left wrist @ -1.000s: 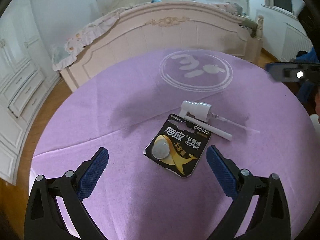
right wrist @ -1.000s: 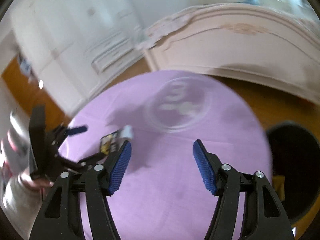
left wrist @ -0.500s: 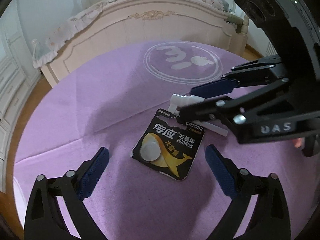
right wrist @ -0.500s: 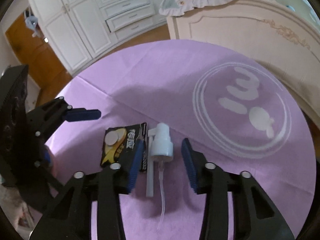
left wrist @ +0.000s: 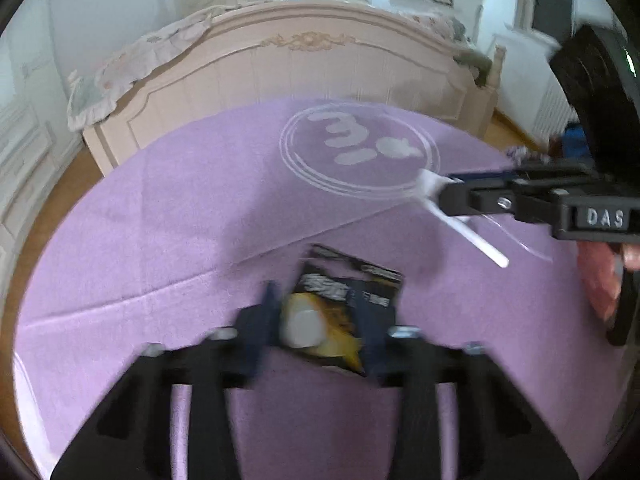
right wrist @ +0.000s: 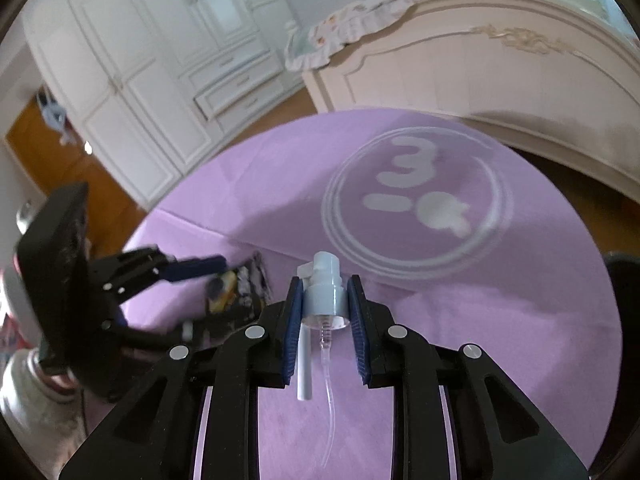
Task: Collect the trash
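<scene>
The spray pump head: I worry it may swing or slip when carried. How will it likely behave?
The spray pump head looks like hard plastic, so the right gripper probably won't crush it. Its thin clear tube dangles and may sway. The smooth round collar might twist between the fingers.

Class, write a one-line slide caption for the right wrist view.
Right gripper clamps a white spray pump over the purple cloth.

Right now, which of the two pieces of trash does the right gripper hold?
The white spray pump head, clamped at its collar by the right gripper. The black battery card sits between the left gripper's pads.
</scene>
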A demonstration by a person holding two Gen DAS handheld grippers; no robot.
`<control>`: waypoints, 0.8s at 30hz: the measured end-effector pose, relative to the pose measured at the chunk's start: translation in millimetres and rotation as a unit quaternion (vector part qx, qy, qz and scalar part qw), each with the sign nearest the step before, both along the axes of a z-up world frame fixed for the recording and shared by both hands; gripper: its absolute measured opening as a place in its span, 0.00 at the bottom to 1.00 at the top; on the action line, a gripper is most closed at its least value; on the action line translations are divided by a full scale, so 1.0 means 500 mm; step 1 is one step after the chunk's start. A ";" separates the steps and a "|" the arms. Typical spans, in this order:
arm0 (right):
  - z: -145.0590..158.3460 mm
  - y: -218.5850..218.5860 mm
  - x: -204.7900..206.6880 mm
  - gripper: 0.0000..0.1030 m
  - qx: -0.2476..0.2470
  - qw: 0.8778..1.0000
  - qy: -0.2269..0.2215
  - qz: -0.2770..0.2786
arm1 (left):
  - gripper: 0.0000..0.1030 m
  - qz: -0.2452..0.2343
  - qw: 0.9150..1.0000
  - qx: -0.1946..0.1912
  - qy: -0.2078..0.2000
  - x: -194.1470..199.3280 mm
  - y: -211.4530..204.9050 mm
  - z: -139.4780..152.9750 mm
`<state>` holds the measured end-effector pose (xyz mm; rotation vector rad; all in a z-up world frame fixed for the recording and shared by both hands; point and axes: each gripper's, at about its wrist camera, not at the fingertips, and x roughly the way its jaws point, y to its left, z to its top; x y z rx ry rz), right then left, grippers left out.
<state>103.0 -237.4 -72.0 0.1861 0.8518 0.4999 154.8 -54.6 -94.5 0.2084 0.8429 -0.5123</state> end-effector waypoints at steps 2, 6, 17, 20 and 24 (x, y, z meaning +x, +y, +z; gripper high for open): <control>0.002 -0.019 -0.012 0.23 0.009 1.000 -0.001 -0.007 | 0.28 0.004 1.000 -0.024 0.011 -0.001 0.005 0.001; -0.002 -0.064 -0.038 0.23 0.025 0.999 0.002 -0.019 | 0.31 0.015 1.000 -0.012 0.005 -0.009 -0.009 0.002; -0.015 -0.103 -0.051 0.23 0.041 0.999 0.011 -0.024 | 0.69 -0.038 0.998 0.040 -0.001 -0.021 -0.088 -0.007; -0.011 -0.106 -0.050 0.23 0.047 0.999 0.007 -0.022 | 0.45 -0.027 0.999 0.032 -0.005 -0.003 -0.089 -0.004; -0.013 -0.125 -0.056 0.23 0.060 0.998 0.003 -0.027 | 0.27 -0.023 1.000 0.015 0.008 0.002 -0.074 0.001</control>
